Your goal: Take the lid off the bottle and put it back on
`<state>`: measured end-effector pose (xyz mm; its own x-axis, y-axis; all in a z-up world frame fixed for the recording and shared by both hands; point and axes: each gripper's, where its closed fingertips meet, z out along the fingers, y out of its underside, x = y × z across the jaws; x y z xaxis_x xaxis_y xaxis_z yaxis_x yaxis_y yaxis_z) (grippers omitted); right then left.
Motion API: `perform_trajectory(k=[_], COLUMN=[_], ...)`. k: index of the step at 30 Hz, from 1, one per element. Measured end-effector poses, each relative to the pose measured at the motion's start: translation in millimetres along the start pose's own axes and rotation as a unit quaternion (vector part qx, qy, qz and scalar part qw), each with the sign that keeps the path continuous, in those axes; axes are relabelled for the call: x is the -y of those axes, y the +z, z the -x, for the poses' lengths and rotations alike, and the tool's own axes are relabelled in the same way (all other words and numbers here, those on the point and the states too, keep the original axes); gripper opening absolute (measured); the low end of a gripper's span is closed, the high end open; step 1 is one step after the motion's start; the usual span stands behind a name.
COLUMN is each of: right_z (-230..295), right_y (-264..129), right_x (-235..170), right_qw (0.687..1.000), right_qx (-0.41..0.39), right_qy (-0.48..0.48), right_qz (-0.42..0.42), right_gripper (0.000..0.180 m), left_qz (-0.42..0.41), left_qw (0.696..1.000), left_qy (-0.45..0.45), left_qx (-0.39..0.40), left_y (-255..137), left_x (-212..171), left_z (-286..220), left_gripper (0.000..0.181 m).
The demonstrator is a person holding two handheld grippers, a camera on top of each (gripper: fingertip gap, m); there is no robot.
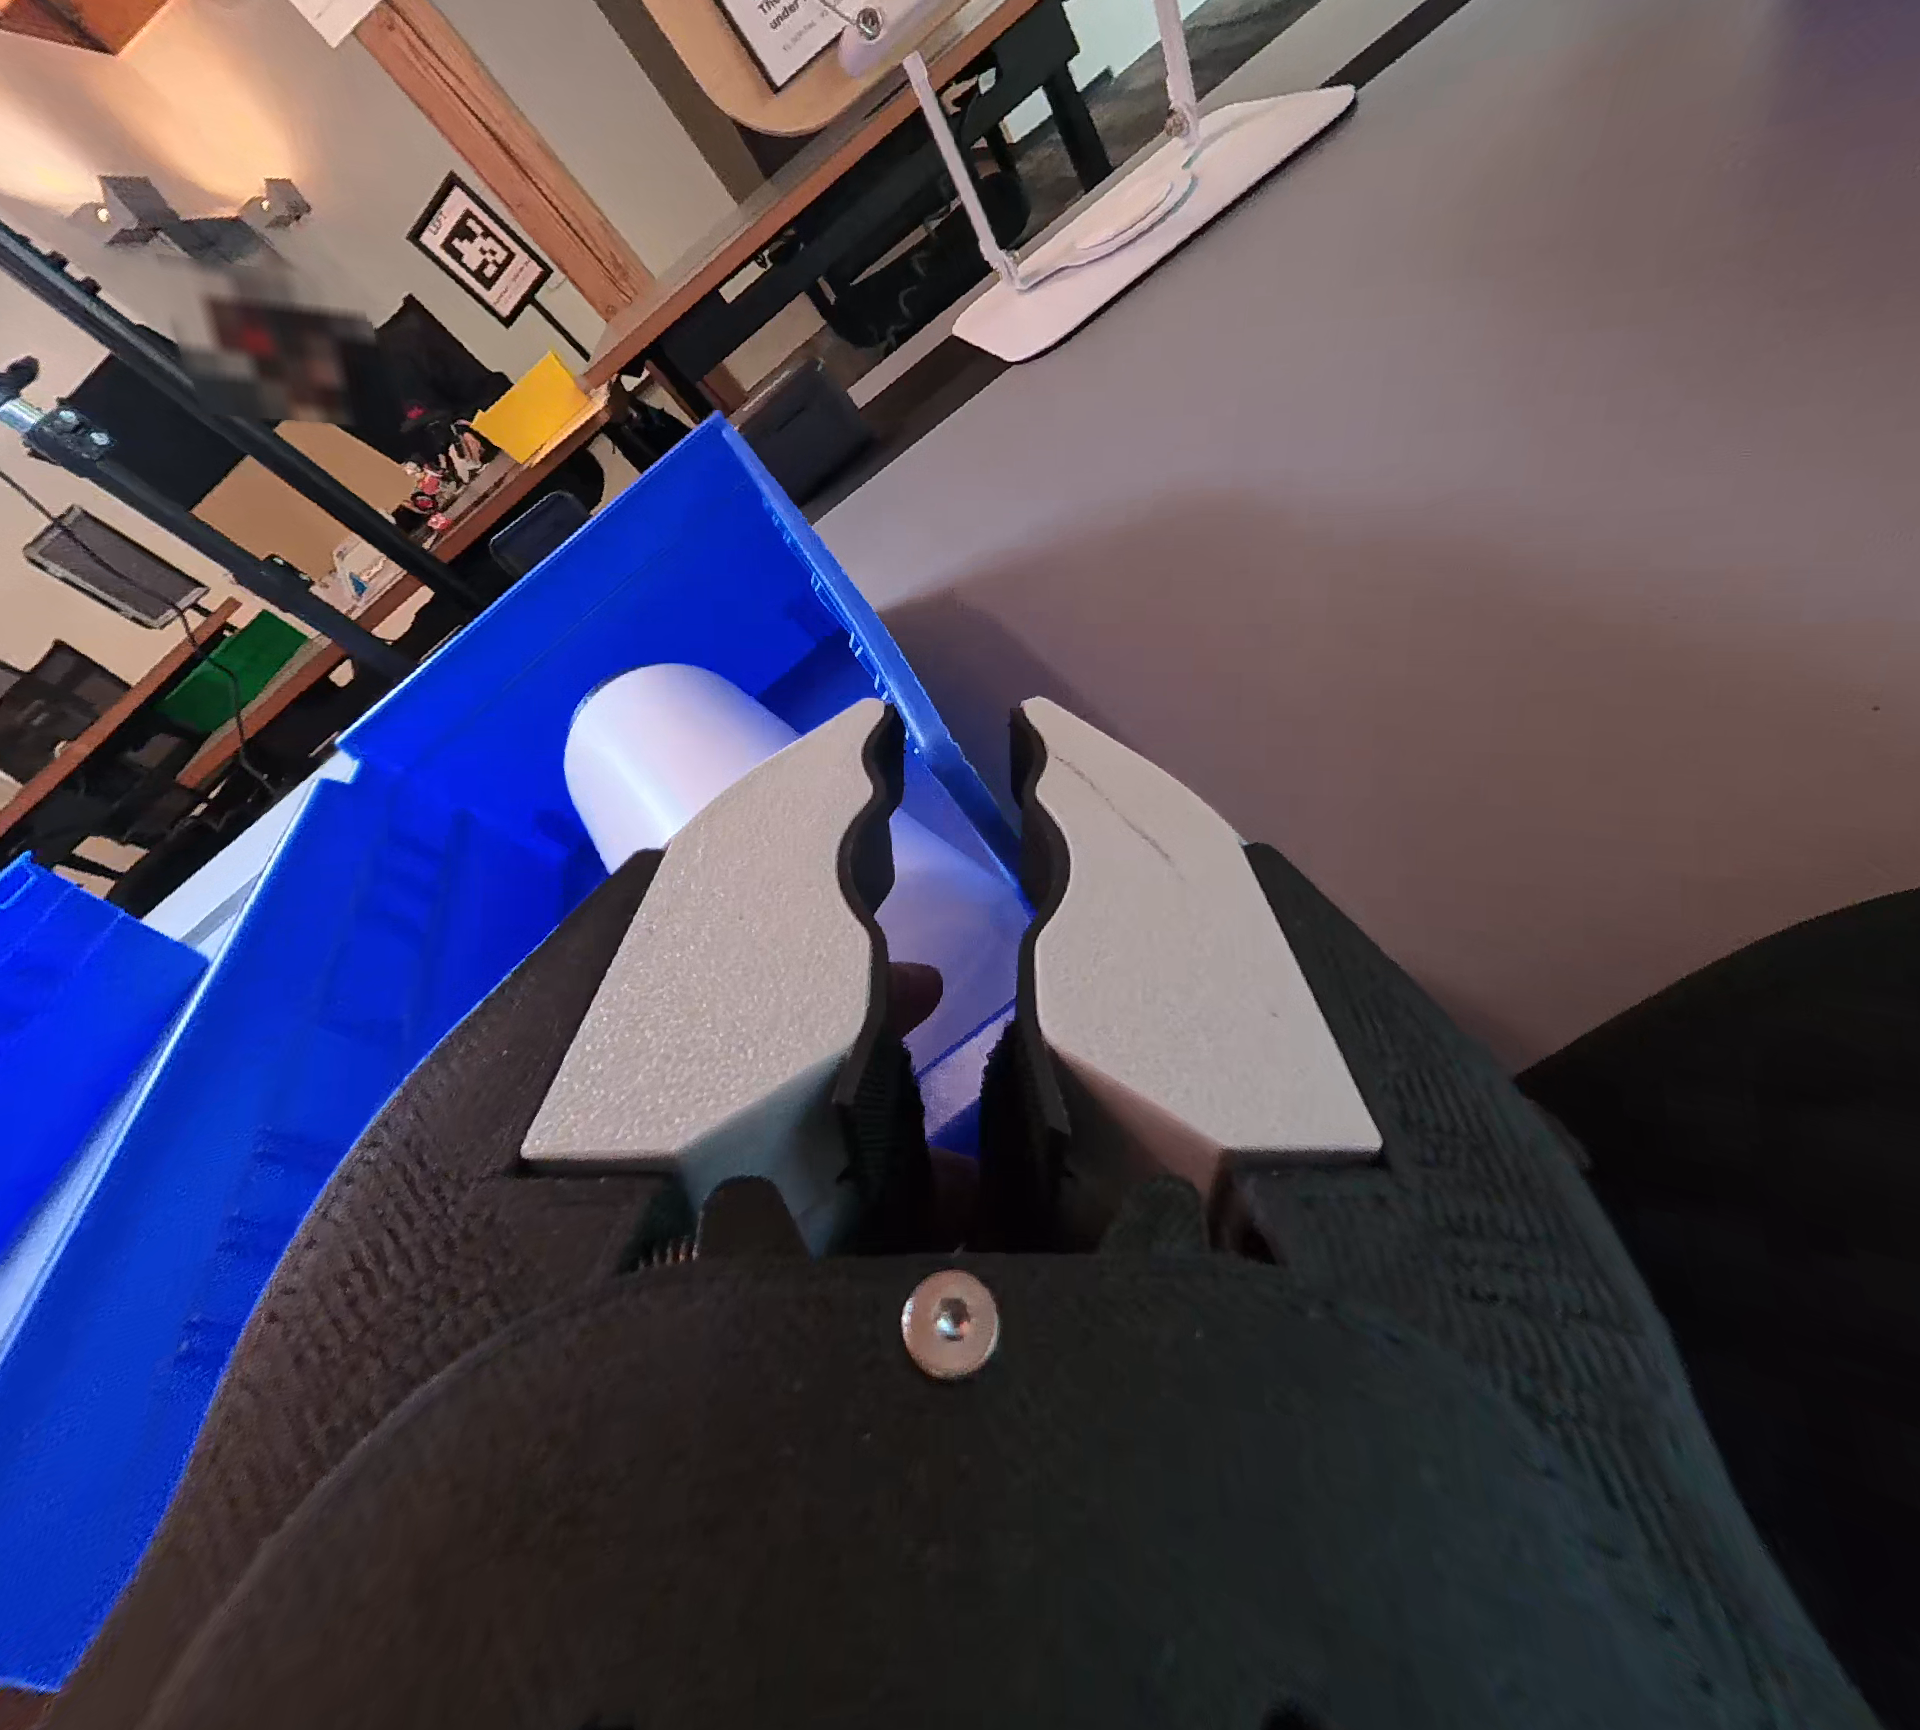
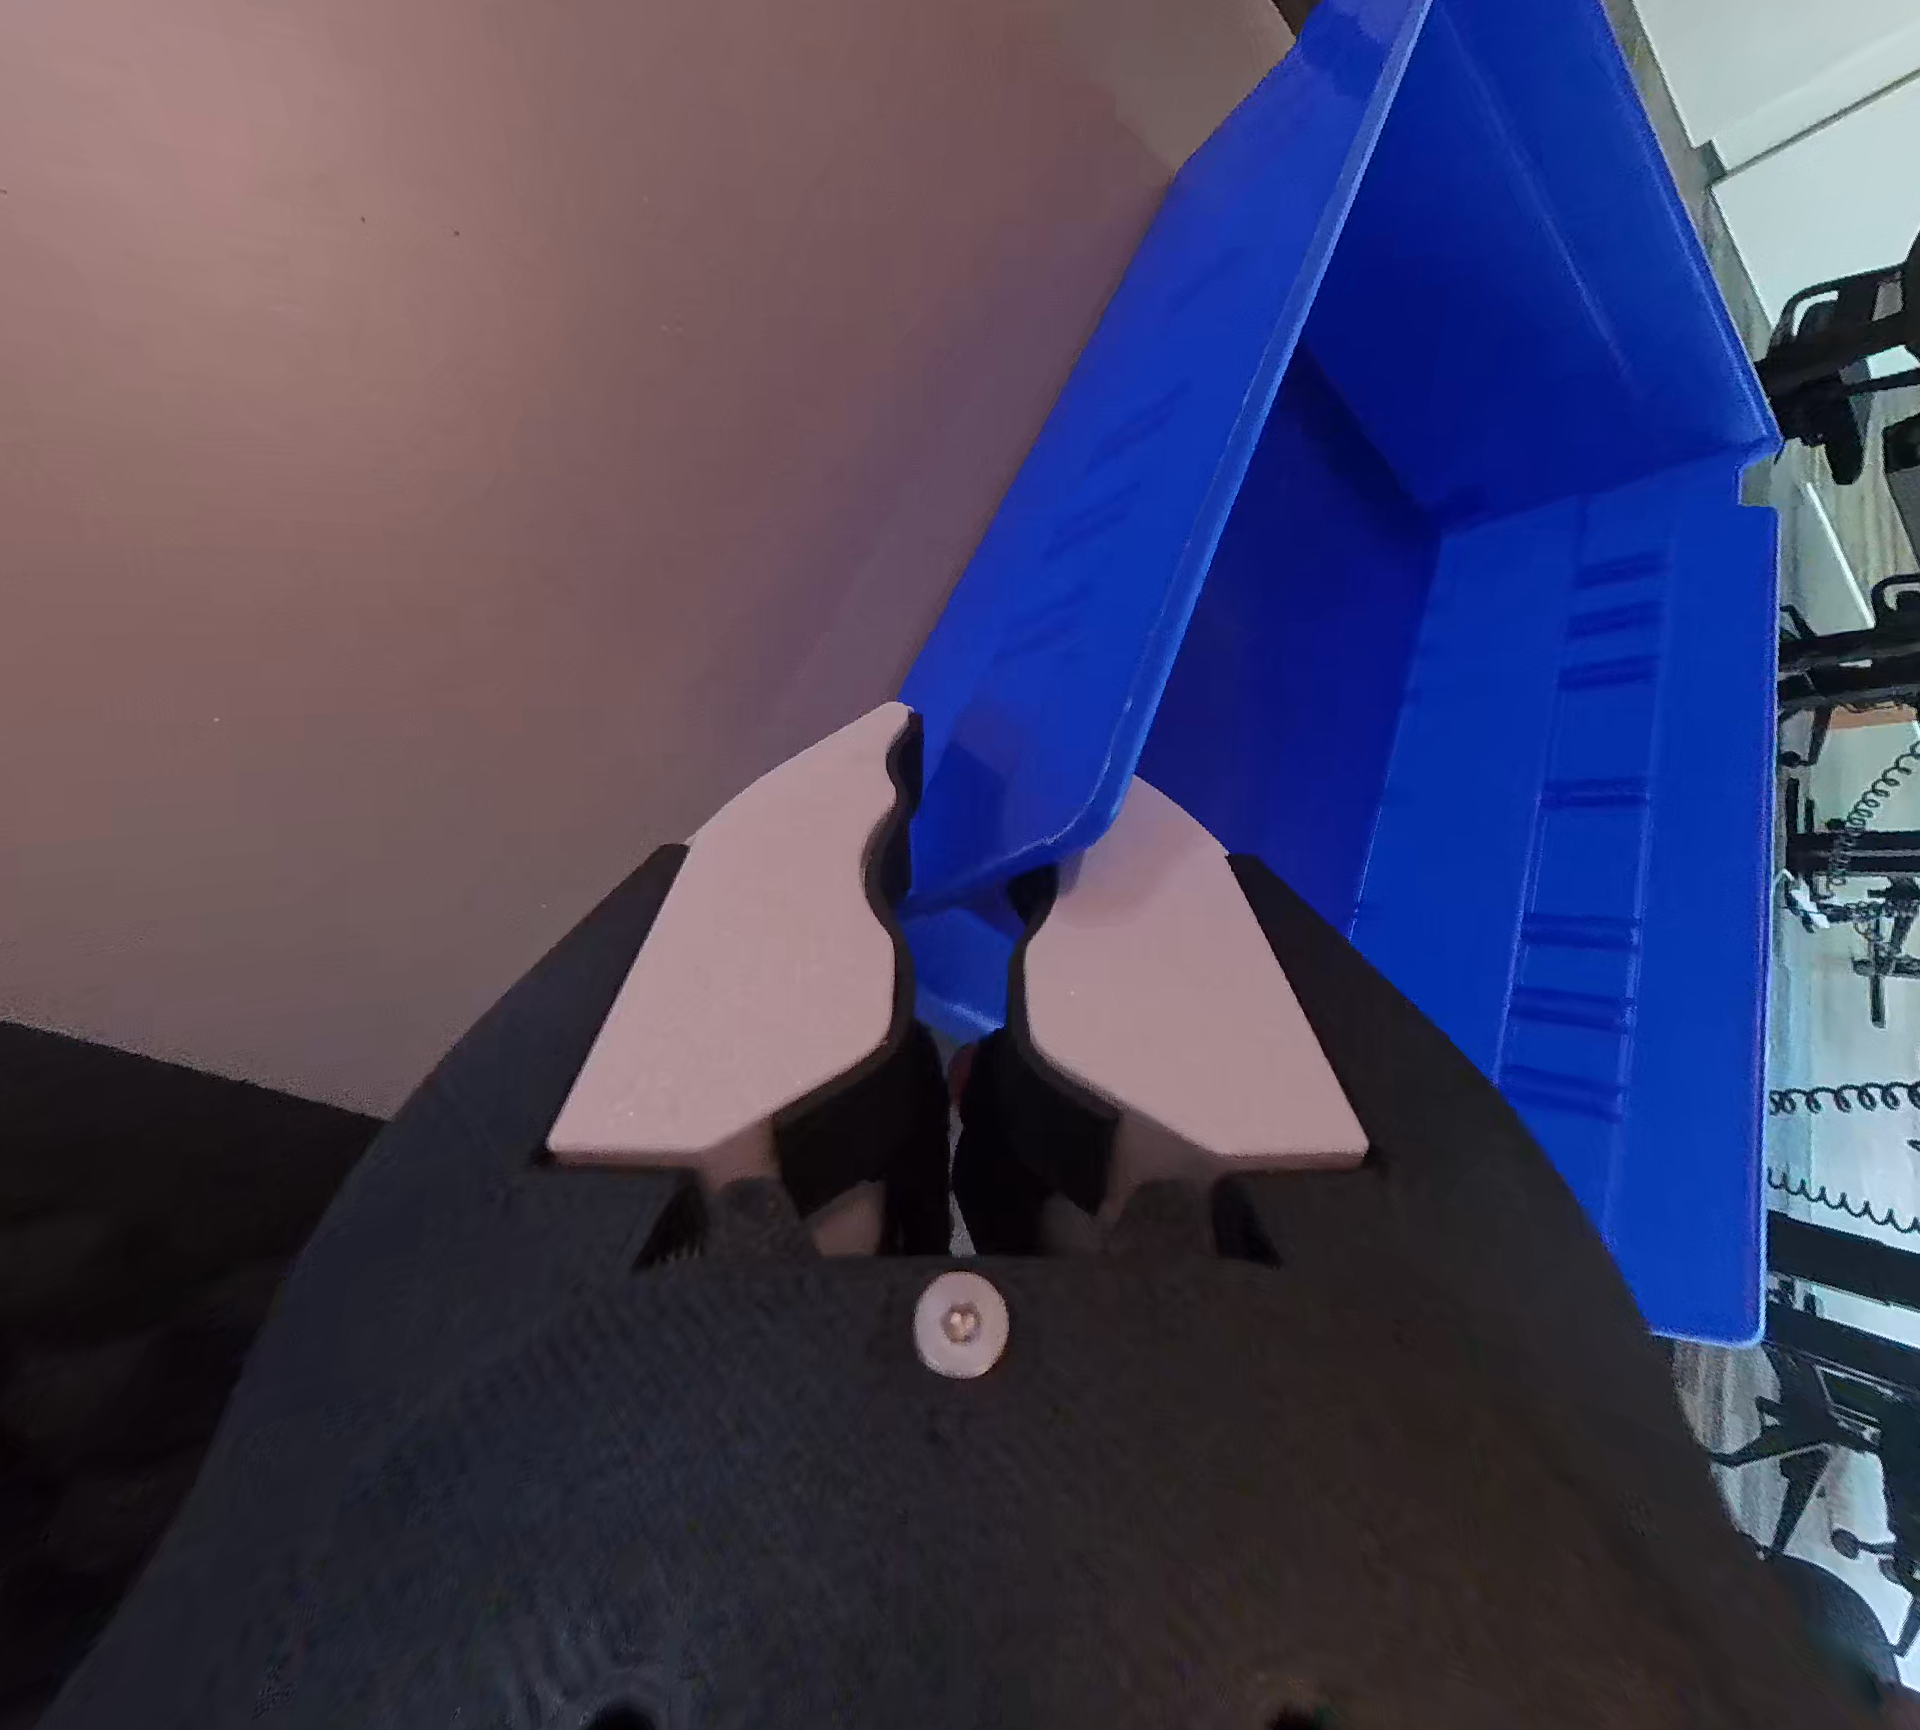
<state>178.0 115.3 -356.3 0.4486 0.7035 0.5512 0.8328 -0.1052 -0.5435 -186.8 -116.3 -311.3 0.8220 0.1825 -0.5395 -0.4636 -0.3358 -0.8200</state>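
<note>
The bottle (white, on its side) is seen lying inside a blue bin on the grey table. The left gripper is parted narrowly over that bin's wall. The right gripper is clamped on another blue bin's wall.

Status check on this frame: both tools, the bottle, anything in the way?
Left tool near-closed, empty, straddling the bin wall. White bottle lying inside; lid hidden. Right tool clamped on second bin's rim.
</note>
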Motion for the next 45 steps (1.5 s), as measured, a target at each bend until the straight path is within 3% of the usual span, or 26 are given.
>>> perform_trajectory(k=[6,14,19,22,24,26,27,30,34,39,42,45], right_z=[2,16,20,24,31,43,50,74,79,72,66,64], right_y=[-2,-9,-43,-72,-89,-98,-99,-95,-87,-80,-75,-74], right_x=[-1,2,48,87,110,125,131,138,132,118,111,111], right_qw=[1.000,0.997,0.980,0.953,0.933,0.920,0.915,0.909,0.919,0.921,0.924,0.926], right_qx=[0.003,0.075,0.147,0.169,0.177,0.191,0.201,0.230,0.211,0.220,0.216,0.205], right_qy=[-0.016,-0.018,0.031,0.051,0.053,0.045,0.043,0.023,-0.006,0.022,0.032,0.028], right_qz=[0.011,0.004,-0.133,-0.247,-0.307,-0.339,-0.348,-0.346,-0.334,-0.322,-0.313,-0.315], right_gripper=[0.014,0.022,0.065,0.072,0.072,0.072,0.072,0.076,0.076,0.072,0.070,0.068], left_qz=[-0.004,0.001,-0.062,-0.074,-0.032,0.074,0.130,0.258,0.393,0.481,0.487,0.476], left_qw=[1.000,1.000,0.986,0.965,0.962,0.955,0.938,0.861,0.819,0.773,0.777,0.802], left_qy=[-0.015,-0.025,-0.157,-0.252,-0.272,-0.279,-0.301,-0.390,-0.362,-0.320,-0.278,-0.223], left_qx=[0.018,0.007,0.002,0.014,-0.007,-0.064,-0.108,-0.201,-0.207,-0.263,-0.285,-0.284], left_y=[2,0,-23,-26,-10,17,30,62,86,88,85,81], left_x=[1,1,39,55,50,28,17,-7,-53,-88,-91,-88], left_z=[0,-1,27,74,98,106,104,98,95,48,38,42], left_gripper=[0.017,0.019,0.050,0.058,0.074,0.092,0.099,0.097,0.095,0.103,0.100,0.096])
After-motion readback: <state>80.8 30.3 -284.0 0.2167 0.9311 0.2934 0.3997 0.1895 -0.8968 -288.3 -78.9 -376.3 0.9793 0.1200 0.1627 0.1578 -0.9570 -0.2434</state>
